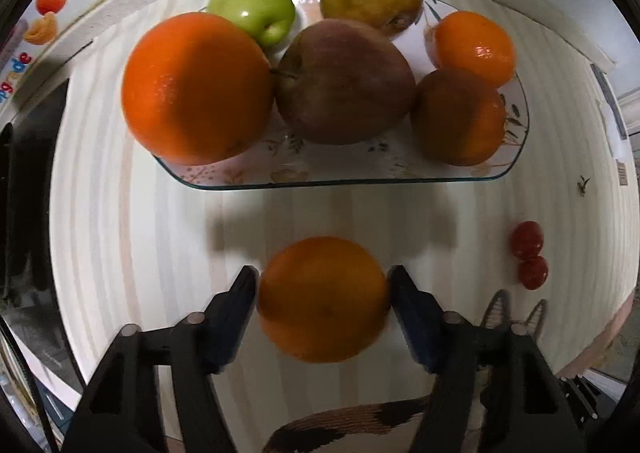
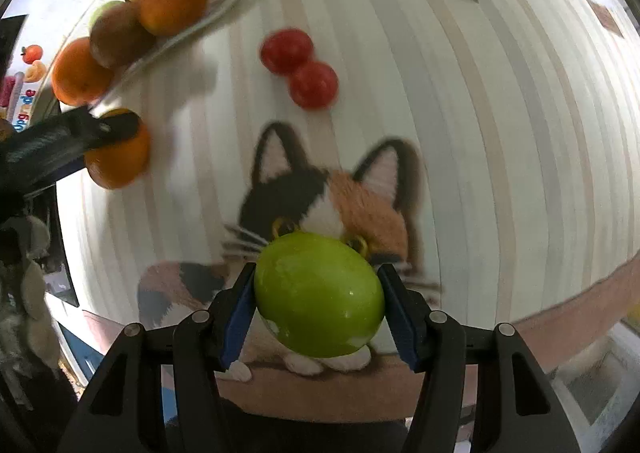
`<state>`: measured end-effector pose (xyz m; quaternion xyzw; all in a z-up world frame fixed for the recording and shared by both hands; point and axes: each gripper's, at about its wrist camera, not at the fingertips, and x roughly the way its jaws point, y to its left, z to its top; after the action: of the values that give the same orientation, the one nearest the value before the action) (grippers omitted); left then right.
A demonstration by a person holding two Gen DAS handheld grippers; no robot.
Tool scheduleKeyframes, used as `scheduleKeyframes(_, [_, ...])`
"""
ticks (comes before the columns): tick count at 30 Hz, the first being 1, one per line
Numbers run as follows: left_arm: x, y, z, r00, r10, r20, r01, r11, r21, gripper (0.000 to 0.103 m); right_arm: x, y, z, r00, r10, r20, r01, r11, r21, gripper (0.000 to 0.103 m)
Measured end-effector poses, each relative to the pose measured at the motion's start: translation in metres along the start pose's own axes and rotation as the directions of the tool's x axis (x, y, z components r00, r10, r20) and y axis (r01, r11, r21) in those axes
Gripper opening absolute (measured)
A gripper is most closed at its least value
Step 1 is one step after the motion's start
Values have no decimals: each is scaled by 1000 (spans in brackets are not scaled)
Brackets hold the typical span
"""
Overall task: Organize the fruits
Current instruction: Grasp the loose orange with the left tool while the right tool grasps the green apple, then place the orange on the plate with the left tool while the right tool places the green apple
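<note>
Gripping an orange (image 1: 323,299) across its widest part, left hand-held gripper (image 1: 323,295) closed on it, low centre of frame, just short of the glass plate (image 1: 400,178). Right hand-held gripper (image 2: 319,295) likewise closed on a green apple (image 2: 319,295), low centre over the cat picture. Both fruits round, firm, likely smooth and apt to roll; best held at the middle. Plate crowded, rim shallow; room only along its near edge. Two tomatoes (image 2: 300,67) loose on the tabletop (image 2: 460,113), centre-left of frame.

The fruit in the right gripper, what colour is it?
Glossy green fruit, clearest in the right wrist view.
</note>
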<state>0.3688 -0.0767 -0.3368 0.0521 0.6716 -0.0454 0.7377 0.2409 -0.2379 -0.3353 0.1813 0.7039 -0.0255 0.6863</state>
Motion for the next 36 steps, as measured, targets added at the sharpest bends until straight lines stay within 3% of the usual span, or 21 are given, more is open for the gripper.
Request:
scheduleKeyframes(10, [-3, 1, -68, 999, 9, -32, -10, 1000, -26, 64, 5, 20, 17, 999, -13, 37, 16, 997, -80, 63])
scheduleKeyframes(19, [-5, 4, -89, 1000, 15, -7, -16, 998, -67, 64, -11, 5, 23, 999, 20, 44, -16, 996, -88, 67])
scheduleKeyframes(30, [-9, 14, -71, 1000, 11, -2, -11, 997, -73, 64, -7, 4, 14, 994, 78, 78, -70, 993, -96, 62])
scheduleKeyframes(36, [-42, 16, -57, 999, -32, 42, 35, 996, -77, 64, -31, 7, 26, 984, 135, 115, -125, 988, -91, 62])
